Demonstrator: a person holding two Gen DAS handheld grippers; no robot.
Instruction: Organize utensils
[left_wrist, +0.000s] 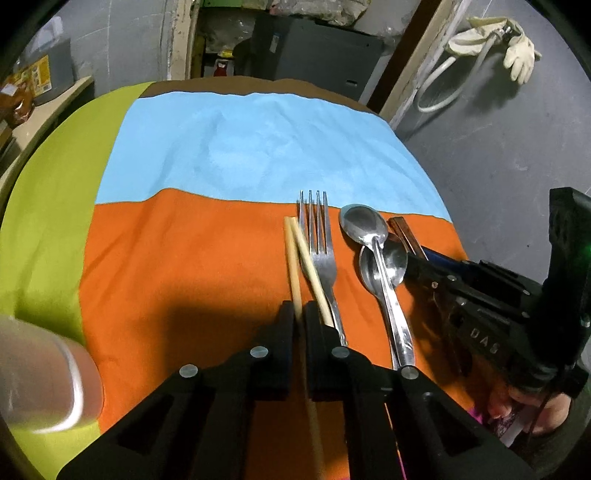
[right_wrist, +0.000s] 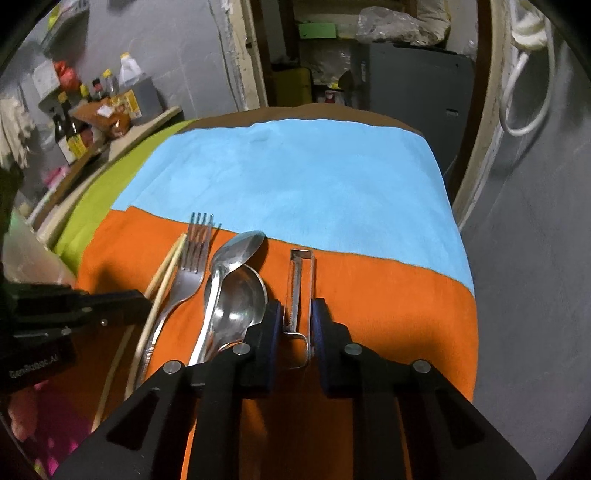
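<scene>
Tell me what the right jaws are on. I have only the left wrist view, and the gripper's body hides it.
Observer: The right gripper straddles a metal peeler; both pads look pressed to its sides.
Operator: Give me how it lies.
Observer: Flat on the orange cloth, pointing away, its far end short of the blue band.
Operator: Check the spoons beside it.
Observer: The lower spoon has its bowl right by the finger nearer the spoons; whether they touch I cannot tell.
</scene>
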